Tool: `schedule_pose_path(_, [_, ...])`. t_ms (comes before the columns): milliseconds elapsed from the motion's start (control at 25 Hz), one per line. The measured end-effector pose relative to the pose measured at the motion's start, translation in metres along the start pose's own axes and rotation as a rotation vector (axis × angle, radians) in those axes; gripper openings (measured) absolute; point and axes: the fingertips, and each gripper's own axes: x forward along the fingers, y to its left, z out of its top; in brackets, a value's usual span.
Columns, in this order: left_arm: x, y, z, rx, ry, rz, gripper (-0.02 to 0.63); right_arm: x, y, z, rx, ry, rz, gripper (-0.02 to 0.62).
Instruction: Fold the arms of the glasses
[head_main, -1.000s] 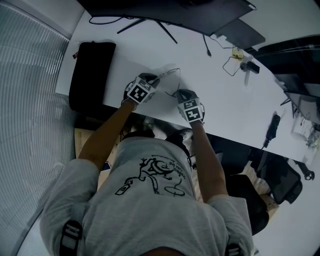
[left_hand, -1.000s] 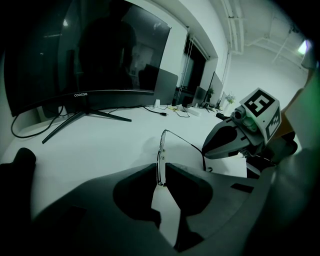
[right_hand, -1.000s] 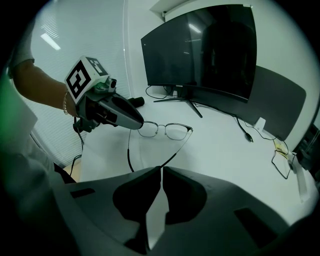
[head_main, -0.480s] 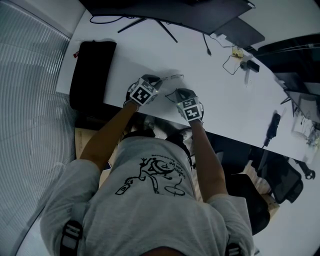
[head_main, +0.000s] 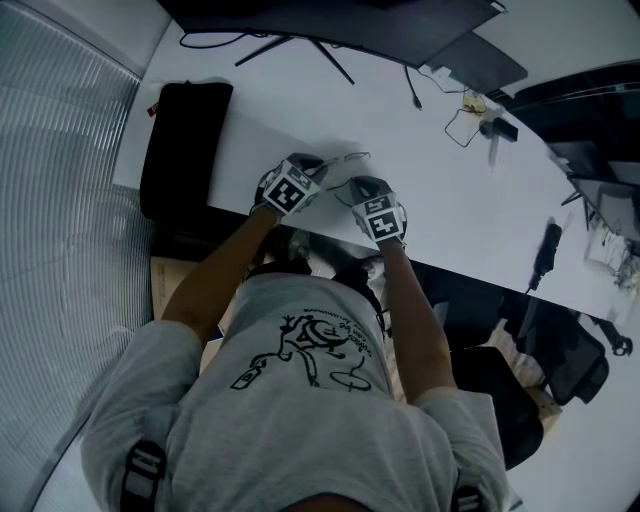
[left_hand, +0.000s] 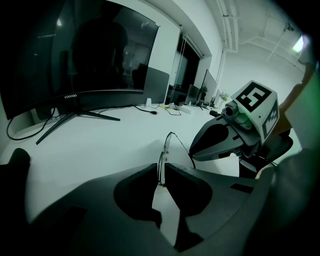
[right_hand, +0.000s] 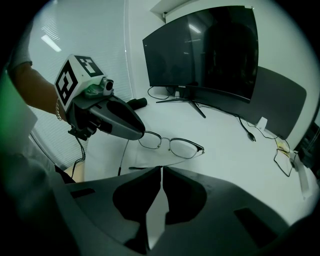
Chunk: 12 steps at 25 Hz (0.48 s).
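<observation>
Thin metal-framed glasses are held over the white desk, lenses facing the monitor. My right gripper is shut on one thin arm, which runs from the right hinge back toward the jaws. My left gripper covers the frame's left end, and the other arm hangs down from there. In the left gripper view the glasses show edge-on, with the left gripper shut on their wire and the right gripper just beyond. In the head view the left gripper and right gripper are close together near the desk's front edge.
A black pouch lies at the desk's left end. A curved monitor on a splayed stand stands at the back. A loose cable loop and small gadgets lie to the right. The desk's front edge is right under the grippers.
My left gripper has shifted right, closer to the right gripper, taking its end of the glasses with it. The right gripper has stayed put.
</observation>
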Motion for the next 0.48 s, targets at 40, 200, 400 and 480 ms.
schedule_pose_path(40, [0.0,-0.001,0.0,0.0,0.001,-0.001,0.064,0.0,0.0,-0.001,0.0,0.001,0.0,0.023])
schedule_pose_path(200, [-0.002,-0.004,0.0,0.005,0.003,-0.002,0.064,0.0,0.001,-0.002,-0.002,0.005,-0.002,0.023])
schedule_pose_path(400, [-0.003,-0.011,-0.001,0.015,-0.002,-0.012,0.063,-0.001,0.003,0.0,-0.001,0.002,-0.001,0.023])
schedule_pose_path(480, [-0.003,-0.014,-0.002,0.018,0.002,-0.017,0.064,-0.001,0.004,-0.001,-0.002,0.0,-0.001,0.023])
